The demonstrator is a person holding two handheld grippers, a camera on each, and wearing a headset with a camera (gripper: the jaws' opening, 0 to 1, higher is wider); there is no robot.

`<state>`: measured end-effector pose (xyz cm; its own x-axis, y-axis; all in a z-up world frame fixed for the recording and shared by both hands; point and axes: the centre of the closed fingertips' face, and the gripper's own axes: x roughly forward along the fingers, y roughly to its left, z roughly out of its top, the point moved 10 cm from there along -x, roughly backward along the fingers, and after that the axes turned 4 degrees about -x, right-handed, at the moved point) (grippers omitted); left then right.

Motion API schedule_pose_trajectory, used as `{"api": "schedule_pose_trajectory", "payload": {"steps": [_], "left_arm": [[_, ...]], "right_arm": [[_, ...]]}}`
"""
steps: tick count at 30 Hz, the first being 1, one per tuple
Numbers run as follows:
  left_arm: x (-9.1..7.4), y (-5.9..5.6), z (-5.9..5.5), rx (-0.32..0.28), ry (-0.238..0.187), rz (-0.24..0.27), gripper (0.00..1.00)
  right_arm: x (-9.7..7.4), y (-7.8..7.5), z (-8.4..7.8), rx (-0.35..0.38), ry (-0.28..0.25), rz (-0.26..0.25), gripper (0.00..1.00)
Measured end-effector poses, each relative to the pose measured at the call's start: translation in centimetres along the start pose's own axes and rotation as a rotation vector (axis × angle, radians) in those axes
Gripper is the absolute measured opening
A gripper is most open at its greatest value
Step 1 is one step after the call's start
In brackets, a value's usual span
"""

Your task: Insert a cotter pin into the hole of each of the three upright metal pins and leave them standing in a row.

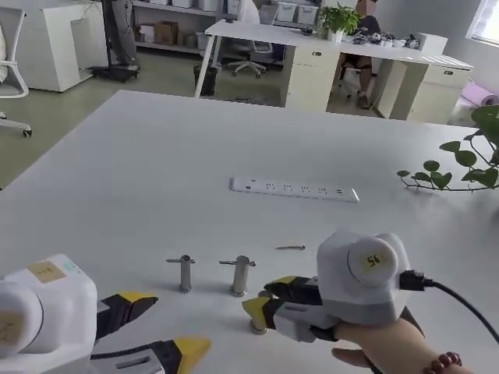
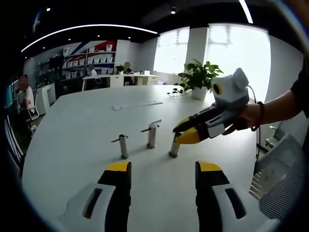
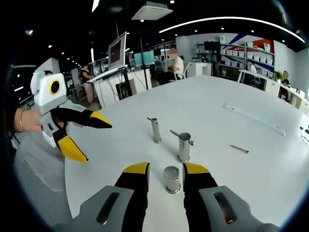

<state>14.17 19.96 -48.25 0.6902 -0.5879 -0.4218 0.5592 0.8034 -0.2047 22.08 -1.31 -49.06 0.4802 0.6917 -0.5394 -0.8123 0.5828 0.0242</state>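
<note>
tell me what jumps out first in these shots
A row of three upright metal pins stands on the white table. Two carry cotter pins, and the right gripper has its jaws either side of the bare third pin. A loose cotter pin lies just beyond the row, and the left gripper is open, short of it.

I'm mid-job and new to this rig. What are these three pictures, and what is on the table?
There is no robot arm: a person holds a two-jaw gripper in each hand. One picture comes from a headset camera, and the other two look along each gripper's jaws. On the white table stand three metal pins. The first pin and second pin carry cotter pins; the third pin has none. A loose cotter pin and a power strip lie beyond. The right gripper straddles the third pin, jaws open. The left gripper is open and empty.
</note>
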Motion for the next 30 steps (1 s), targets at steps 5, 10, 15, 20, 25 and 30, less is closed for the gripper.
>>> {"api": "schedule_pose_trajectory", "payload": {"steps": [5,10,15,20,25,30], "left_arm": [[0.1,0.0,0.0,0.001,0.002,0.002,0.53],[0.2,-0.1,0.1,0.001,-0.001,-0.001,0.53],[0.3,0.0,0.0,0.002,0.005,-0.004,0.54],[0.3,0.1,0.0,0.009,0.005,-0.004,0.55],[0.2,0.3,-0.1,0.025,0.011,0.000,0.55],[0.4,0.7,-0.4,0.019,0.017,0.007,0.56]], "right_arm": [[-1.0,-1.2,0.8,-0.019,-0.007,0.002,0.25],[-1.7,-2.7,1.6,-0.022,-0.005,-0.010,0.26],[-1.6,-4.4,1.7,-0.040,0.023,-0.025,0.27],[-1.1,-6.1,1.7,-0.065,0.071,-0.020,0.28],[-0.5,-7.7,1.8,-0.046,0.104,-0.018,0.28],[0.3,-9.4,1.8,-0.041,0.137,-0.024,0.29]]}}
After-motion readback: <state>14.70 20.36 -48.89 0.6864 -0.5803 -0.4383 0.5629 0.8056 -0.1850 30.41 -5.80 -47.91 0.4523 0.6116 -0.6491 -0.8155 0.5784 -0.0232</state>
